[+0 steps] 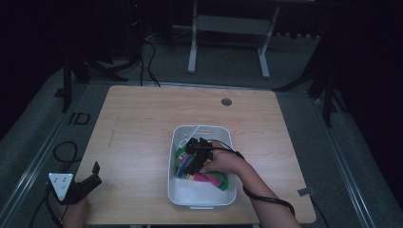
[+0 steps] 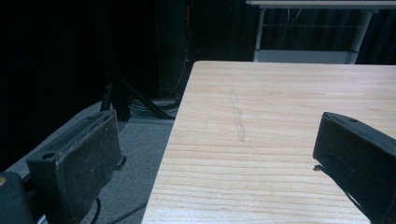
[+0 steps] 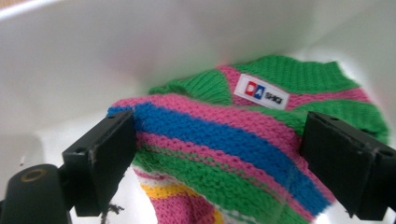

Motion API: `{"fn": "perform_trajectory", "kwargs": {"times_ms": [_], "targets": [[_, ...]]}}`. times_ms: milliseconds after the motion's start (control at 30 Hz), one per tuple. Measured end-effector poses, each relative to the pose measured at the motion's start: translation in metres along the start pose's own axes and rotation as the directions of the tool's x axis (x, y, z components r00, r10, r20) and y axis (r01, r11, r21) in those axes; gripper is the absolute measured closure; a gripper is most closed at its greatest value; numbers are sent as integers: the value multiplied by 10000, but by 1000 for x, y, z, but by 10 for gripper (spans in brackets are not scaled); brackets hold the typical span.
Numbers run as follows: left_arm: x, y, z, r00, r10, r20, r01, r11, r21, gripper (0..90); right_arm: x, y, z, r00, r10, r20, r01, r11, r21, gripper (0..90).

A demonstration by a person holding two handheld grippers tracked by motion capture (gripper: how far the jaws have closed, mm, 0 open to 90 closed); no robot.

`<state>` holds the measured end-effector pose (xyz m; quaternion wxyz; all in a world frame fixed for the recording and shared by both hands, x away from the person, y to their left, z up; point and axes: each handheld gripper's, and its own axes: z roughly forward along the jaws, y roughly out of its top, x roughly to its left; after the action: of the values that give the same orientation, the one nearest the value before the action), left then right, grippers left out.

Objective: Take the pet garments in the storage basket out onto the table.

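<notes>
Right claw (image 1: 194, 148) reaches down into the white tub (image 1: 201, 195) from the near side, seen from the high view, with the right hand (image 1: 227, 162) behind it over the tub's right half. Under and around its tip lies the knit (image 1: 209, 178), a bundle of pink, green, blue and yellow stripes on the tub floor. Far to that claw's left, at the near left corner of the table (image 1: 142, 118), the left claw (image 1: 90, 179) sits low, its jaws pointing up and to the right, its grey plate (image 1: 61, 183) just behind them and the left hand (image 1: 75, 214) at the table edge. A small round hole (image 1: 226, 101) shows in the table well beyond the tub.

From the left gripper view, the left claw (image 2: 219, 154) stands wide, nothing between its jaws. Bare wood runs ahead of it, the table's left edge passing between the jaws, and a faint pale streak (image 2: 237, 115) lies ahead.

From the right gripper view, the right claw (image 3: 219, 156) is spread wide, one jaw on each side of the knit (image 3: 219, 135), which bulges up between them. Whether the jaws touch it I cannot tell. A white label (image 3: 260, 91) sits on the knit just past the jaws, and the tub wall (image 3: 116, 51) rises beyond.
</notes>
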<state>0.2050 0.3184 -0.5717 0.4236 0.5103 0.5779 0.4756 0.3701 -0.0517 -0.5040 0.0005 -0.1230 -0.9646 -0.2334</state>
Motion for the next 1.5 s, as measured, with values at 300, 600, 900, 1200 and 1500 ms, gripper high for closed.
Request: {"fn": "perform_trajectory", "kwargs": {"times_ms": [300, 600, 900, 1200, 1500], "targets": [[0, 0, 0, 10000, 3, 35, -3, 10000, -1, 14, 8, -4, 27, 9986, -477, 228, 443, 9905, 1299, 360], [0, 0, 0, 10000, 5, 23, -5, 10000, 32, 14, 6, -4, 1, 9964, -537, 661, 490, 9962, 714, 798], [-1, 0, 0, 10000, 37, 21, -38, 10000, 36, 14, 7, -1, -42, 9942, -378, 1007, 439, 9973, -590, 801], [-1, 0, 0, 10000, 54, -7, -54, 10000, 27, 14, 14, 3, -83, 9918, -404, 1212, 588, 9865, -1526, 802], [-1, 0, 0, 10000, 88, -28, -88, 9999, 55, 14, 15, 4, -124, 9877, -348, 1527, 718, 9671, -2442, 801]]}}
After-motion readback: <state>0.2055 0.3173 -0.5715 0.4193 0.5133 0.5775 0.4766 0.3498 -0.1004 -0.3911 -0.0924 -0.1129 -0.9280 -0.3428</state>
